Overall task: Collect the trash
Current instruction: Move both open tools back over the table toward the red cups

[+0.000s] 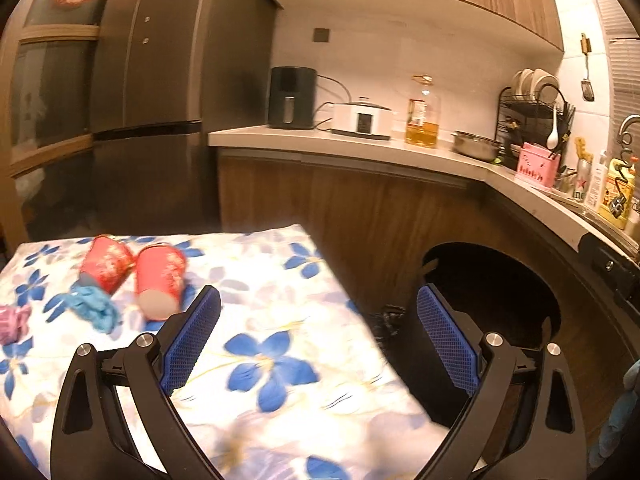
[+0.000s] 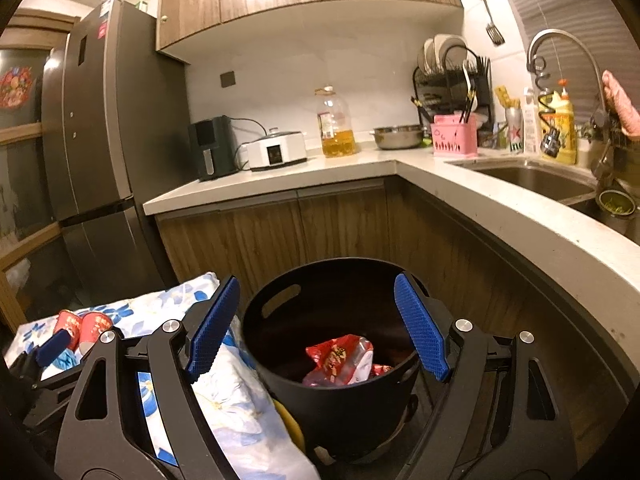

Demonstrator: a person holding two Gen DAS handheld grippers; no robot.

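Observation:
Two red paper cups (image 1: pixel 107 263) (image 1: pixel 161 280) lie on their sides on the flower-print table (image 1: pixel 280 312), with a crumpled blue scrap (image 1: pixel 93 306) and a pink scrap (image 1: pixel 15 322) beside them. My left gripper (image 1: pixel 318 336) is open and empty above the table's right part, right of the cups. My right gripper (image 2: pixel 316 324) is open and empty above the black bin (image 2: pixel 280 392), which holds a red wrapper (image 2: pixel 340 360). The cups (image 2: pixel 86 326) also show at the left of the right wrist view. The bin (image 1: pixel 492 280) stands on the floor right of the table.
An L-shaped counter (image 2: pixel 400 164) runs behind and to the right, with an air fryer (image 2: pixel 212 148), cooker (image 2: pixel 276 150), oil bottle (image 2: pixel 334 124), steel bowl (image 2: pixel 398 136), dish rack (image 2: pixel 452 76) and sink (image 2: pixel 532 178). A tall fridge (image 2: pixel 96 140) stands at the left.

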